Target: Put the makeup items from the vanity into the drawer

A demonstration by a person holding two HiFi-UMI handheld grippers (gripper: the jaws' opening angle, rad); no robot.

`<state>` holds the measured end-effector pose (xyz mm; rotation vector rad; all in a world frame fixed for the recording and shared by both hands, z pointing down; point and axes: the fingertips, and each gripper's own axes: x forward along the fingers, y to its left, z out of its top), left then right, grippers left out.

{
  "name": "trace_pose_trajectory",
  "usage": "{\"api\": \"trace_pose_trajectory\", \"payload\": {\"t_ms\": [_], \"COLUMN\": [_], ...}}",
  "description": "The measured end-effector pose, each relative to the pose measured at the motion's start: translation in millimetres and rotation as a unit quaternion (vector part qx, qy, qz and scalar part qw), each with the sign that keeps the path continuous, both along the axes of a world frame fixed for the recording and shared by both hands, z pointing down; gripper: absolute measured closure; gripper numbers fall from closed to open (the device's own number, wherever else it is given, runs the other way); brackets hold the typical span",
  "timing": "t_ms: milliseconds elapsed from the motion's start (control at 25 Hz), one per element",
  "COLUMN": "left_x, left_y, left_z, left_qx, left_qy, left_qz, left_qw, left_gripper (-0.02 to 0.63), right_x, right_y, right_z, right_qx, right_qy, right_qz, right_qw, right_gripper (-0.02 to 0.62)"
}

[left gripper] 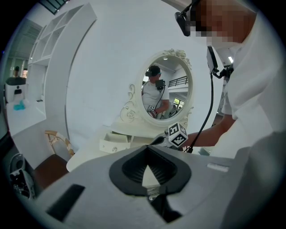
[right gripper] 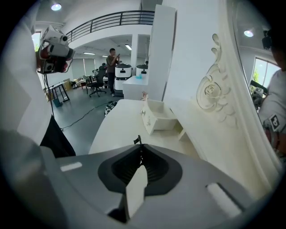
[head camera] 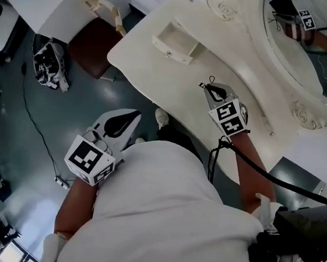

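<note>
Above the vanity [head camera: 159, 68], right tool [head camera: 210, 89] with black-and-white square markers [head camera: 229, 118]

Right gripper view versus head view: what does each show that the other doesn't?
Only the right gripper view: a balcony railing and a distant standing person. Only the head view: the left gripper and a chair. Both: the vanity, its open drawer and the right gripper.
</note>
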<state>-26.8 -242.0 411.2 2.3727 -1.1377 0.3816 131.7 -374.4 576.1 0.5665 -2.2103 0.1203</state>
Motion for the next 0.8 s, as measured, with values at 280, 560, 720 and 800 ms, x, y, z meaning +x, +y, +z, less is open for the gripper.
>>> {"api": "trace_pose_trajectory", "payload": {"t_ms": [280, 560, 720, 800], "left_x": [-23, -52, -67, -74], "left_y": [5, 12, 14, 17], "left_z": [-1, -5, -5, -5], "left_qx": [0.003, 0.008, 0.006, 0.004], "left_qy": [-0.003, -0.006, -0.010, -0.012], "left_qz": [-0.041, -0.091, -0.121, -0.134], "left_qw": [0.9991, 0.9958, 0.9926, 0.9909], "left_gripper": [0.603, 0.603, 0.604, 0.604], "right_x": [-61, -116, -138, -146], "right_y": [-37, -74, -97, -106], "right_z": [-42, -46, -34, -27], "right_qx": [0.002, -0.001, -0.013, -0.018], "right_qy": [-0.040, -0.044, -0.044, -0.041], "right_qz": [-0.048, -0.087, -0.094, -0.092], "right_qw": [0.998, 0.995, 0.995, 0.995], "right_gripper": [0.575, 0.575, 0.575, 0.575]}}
